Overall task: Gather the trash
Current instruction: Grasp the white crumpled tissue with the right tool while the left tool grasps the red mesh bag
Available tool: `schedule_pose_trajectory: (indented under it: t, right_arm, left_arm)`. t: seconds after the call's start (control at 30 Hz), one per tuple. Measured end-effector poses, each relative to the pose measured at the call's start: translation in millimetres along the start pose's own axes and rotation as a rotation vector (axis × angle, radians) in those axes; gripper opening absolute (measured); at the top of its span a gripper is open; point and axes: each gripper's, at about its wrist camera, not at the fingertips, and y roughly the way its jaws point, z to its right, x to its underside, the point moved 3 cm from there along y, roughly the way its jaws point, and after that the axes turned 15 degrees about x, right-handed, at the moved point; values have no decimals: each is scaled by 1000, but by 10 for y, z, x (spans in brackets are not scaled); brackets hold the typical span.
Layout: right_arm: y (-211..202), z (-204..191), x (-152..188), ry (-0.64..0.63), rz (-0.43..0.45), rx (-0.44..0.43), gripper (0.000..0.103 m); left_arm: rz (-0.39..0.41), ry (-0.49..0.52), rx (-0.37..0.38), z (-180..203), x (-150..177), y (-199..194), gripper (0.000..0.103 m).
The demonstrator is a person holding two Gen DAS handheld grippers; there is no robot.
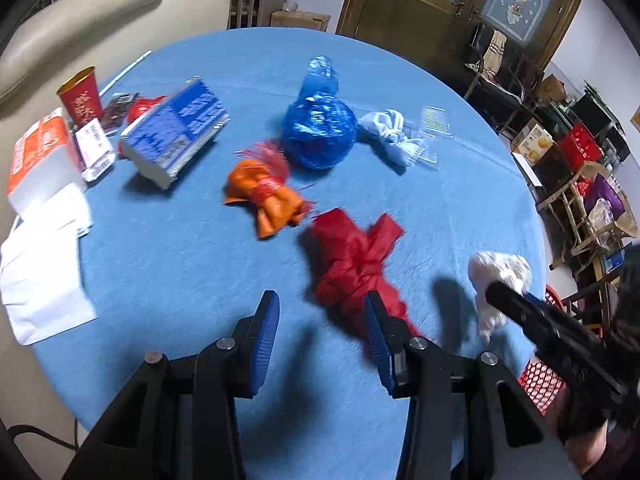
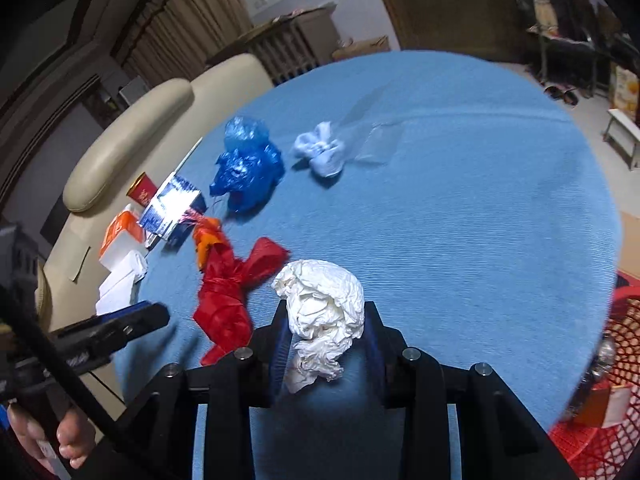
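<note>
Round desk (image 2: 460,208) under a blue cloth, seen from both hand-held grippers.

Right gripper (image 2: 326,344): its fingers are clamped on a crumpled white paper wad (image 2: 324,312), which bulges above them at the near edge of the desk. From the left wrist view the same wad (image 1: 498,280) sits at 4 o'clock, with the right gripper's black body reaching in from the lower right.

Left gripper (image 1: 322,340): its blue-padded fingers (image 1: 264,340) stand apart at a moderate gap with nothing between them. The right-hand finger overlaps the lower end of a knotted red plastic bag (image 1: 352,264); whether it touches is unclear.

Other trash on the desk, left wrist view: an orange bag (image 1: 266,196) at 12 o'clock from the red one, a tied blue bag (image 1: 318,128) beyond it, a pale blue bag (image 1: 390,132) and clear plastic packaging (image 1: 430,132) at 1 o'clock. At 10 o'clock lie a blue printed carton (image 1: 176,136), a red cup (image 1: 82,96) and an orange-and-white box (image 1: 42,160).

A red mesh basket (image 2: 600,400) stands off the desk's edge at 4 o'clock.
</note>
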Motion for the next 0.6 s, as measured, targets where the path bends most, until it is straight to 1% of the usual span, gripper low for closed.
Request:
schedule_pose_trajectory:
  t: [0.1,0.23,0.37,0.47,0.53,0.57,0.6]
  right_arm:
    - [-47,43,11,-1,21,20,37]
    - [-60,63,14,4,30,26,37]
    - [-65,70,28,1,37,37,37]
    - [-64,75,52,-6,37,42,37]
    - [-53,71,58,-4,35,41,37]
    - [-41,68,60,1,31,36,37]
    - [-29,59,67,2,29,32,37]
  left_arm:
    - [-3,1,1,98,-5,112,45]
    - [-11,26,4,197,7,216,45]
    - [-12,39,4,207,9,281,45]
    - [-19,22,25,169,34,319,45]
    - [-20,34,28,174,49,316,45]
    - [-17,40,26,178,46,308,43]
    - [-13,45,27,180,39,298,38]
